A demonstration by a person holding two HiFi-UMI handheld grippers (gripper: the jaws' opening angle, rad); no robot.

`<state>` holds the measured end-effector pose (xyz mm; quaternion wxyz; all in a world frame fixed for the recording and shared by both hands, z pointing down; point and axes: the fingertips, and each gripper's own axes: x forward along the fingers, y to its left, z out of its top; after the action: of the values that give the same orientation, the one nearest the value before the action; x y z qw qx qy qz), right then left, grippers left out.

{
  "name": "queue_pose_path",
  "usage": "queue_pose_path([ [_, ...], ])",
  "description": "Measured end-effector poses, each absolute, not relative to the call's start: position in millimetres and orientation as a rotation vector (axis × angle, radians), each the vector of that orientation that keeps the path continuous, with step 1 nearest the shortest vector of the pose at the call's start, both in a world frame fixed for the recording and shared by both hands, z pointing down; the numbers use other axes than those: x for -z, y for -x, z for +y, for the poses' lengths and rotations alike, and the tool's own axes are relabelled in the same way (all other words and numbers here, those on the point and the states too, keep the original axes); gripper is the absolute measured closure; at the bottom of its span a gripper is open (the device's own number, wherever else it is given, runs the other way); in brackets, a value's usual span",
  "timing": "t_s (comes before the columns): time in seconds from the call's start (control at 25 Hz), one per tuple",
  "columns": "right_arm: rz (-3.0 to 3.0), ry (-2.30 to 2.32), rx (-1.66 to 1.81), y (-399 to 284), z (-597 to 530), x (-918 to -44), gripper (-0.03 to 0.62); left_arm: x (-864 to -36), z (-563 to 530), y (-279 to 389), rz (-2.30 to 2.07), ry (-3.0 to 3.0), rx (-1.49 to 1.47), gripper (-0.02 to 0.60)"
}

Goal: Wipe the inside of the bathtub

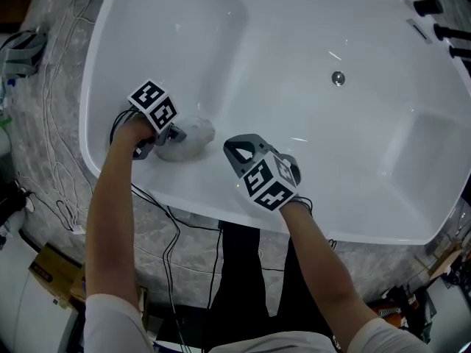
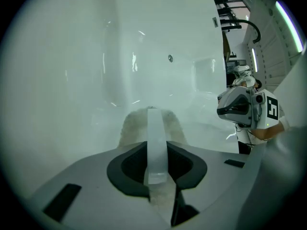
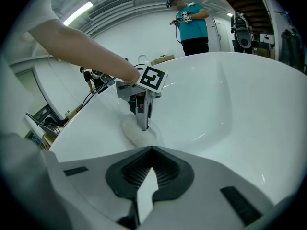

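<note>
The white bathtub [image 1: 221,20] fills the head view, with its drain [image 1: 338,78] at mid-right. My left gripper [image 1: 176,134] is shut on a white cloth [image 1: 190,134] and presses it against the tub's near-left inner wall. In the left gripper view the cloth [image 2: 132,128] bulges on both sides of the closed fingers [image 2: 152,123]. My right gripper [image 1: 239,150] hovers just right of the cloth, over the near wall, shut and holding nothing. From the right gripper view [image 3: 151,157], the left gripper [image 3: 143,121] stands on the cloth [image 3: 136,133].
Black tap fittings [image 1: 434,9] sit on the tub's far-right rim. Cables [image 1: 62,160] trail over the stone surround at left, and a cardboard box [image 1: 55,271] lies below it. A person in a teal shirt [image 3: 192,25] stands beyond the tub.
</note>
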<state>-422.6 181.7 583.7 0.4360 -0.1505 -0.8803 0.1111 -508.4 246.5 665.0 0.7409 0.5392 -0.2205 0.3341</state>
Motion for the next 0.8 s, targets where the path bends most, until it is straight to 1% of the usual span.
queue_pose_path([
  [0.36,-2.196,0.419,-0.280,445.0,200.0,-585.9,0.576,-684.9,263.1,553.4,-0.586,-1.043,-0.876,0.486],
  [0.56,-2.189,0.436,-0.261,448.1,203.4,-592.0,0.576,-703.1,261.8,558.4,-0.596,-1.030,-0.955,0.486],
  [0.8,-2.181,0.442,-0.210,453.9,204.7,-612.8,0.575,-724.1,255.8,556.6,-0.630,-1.042,-0.949,0.486],
])
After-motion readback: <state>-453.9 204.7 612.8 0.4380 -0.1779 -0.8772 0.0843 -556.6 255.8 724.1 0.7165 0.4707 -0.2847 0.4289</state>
